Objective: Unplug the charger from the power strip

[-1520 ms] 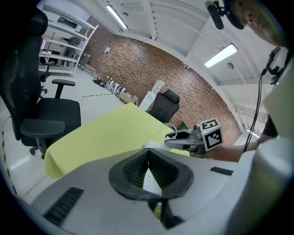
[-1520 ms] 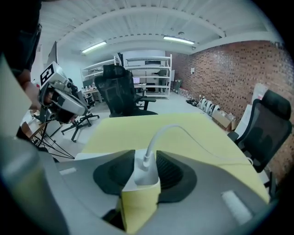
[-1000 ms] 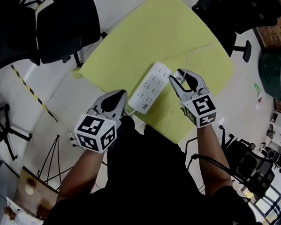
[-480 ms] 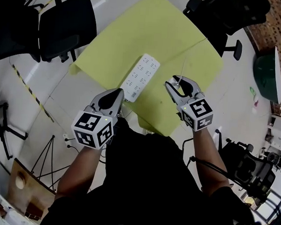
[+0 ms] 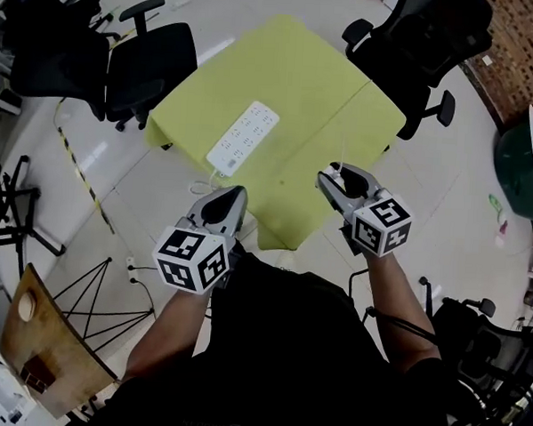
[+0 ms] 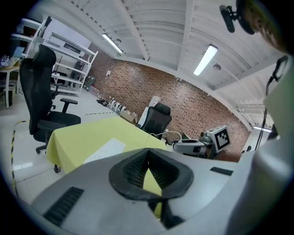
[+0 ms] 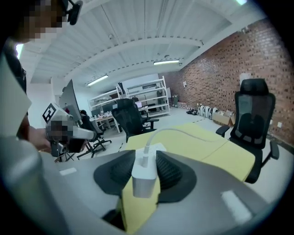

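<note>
The white charger (image 7: 144, 179) is pinched upright between the pads of the right gripper (image 7: 141, 159). Its white cable (image 7: 179, 130) is led off from its top. The charger is held well apart from the power strip (image 5: 242, 139), to that strip's right and nearer the person. The strip is seen lying flat on the yellow-green table (image 5: 300, 76). The left gripper (image 6: 148, 153) is pressed together with nothing caught between its jaws, and is likewise held clear of the power strip.

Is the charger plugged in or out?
Out. The right claw grips the white charger, well apart from the power strip on the table.
</note>
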Demonstrator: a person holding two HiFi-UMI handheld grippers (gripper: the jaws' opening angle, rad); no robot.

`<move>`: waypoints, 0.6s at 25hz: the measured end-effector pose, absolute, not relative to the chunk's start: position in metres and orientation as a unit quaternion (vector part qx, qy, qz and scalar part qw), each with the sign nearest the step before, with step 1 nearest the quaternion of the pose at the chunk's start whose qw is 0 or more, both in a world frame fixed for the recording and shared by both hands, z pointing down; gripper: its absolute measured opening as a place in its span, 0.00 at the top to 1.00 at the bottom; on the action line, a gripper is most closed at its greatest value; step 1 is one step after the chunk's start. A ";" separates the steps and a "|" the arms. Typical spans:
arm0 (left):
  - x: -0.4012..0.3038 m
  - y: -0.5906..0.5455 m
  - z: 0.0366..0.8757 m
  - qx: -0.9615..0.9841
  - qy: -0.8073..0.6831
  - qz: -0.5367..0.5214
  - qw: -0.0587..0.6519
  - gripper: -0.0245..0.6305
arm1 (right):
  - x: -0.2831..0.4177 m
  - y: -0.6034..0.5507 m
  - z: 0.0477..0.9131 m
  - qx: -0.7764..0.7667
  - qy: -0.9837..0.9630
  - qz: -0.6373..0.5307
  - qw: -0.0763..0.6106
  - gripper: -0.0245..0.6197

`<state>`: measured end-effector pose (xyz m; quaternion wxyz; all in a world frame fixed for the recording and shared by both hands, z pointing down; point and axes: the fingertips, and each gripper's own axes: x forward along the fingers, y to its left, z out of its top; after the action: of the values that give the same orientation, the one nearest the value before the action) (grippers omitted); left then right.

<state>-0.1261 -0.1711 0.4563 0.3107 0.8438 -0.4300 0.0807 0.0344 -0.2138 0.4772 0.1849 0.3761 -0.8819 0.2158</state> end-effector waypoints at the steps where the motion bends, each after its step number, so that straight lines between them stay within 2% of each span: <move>1: -0.117 -0.161 0.451 0.845 -0.434 0.079 0.303 0.95 | 0.045 -0.206 0.476 0.375 -0.883 0.220 0.176 0.75; 8: -0.089 -0.101 0.455 0.829 -0.460 0.081 0.308 0.95 | 0.090 -0.167 0.473 0.375 -0.886 0.222 0.161 0.75; 15: -0.093 -0.099 0.447 0.825 -0.472 0.081 0.300 0.95 | 0.081 -0.178 0.481 0.362 -0.884 0.246 0.164 0.75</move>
<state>-0.0933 -0.0991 0.4469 0.3002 0.8251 -0.4718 0.0807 0.0813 -0.1780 0.4811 0.1642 0.3618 -0.8841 0.2461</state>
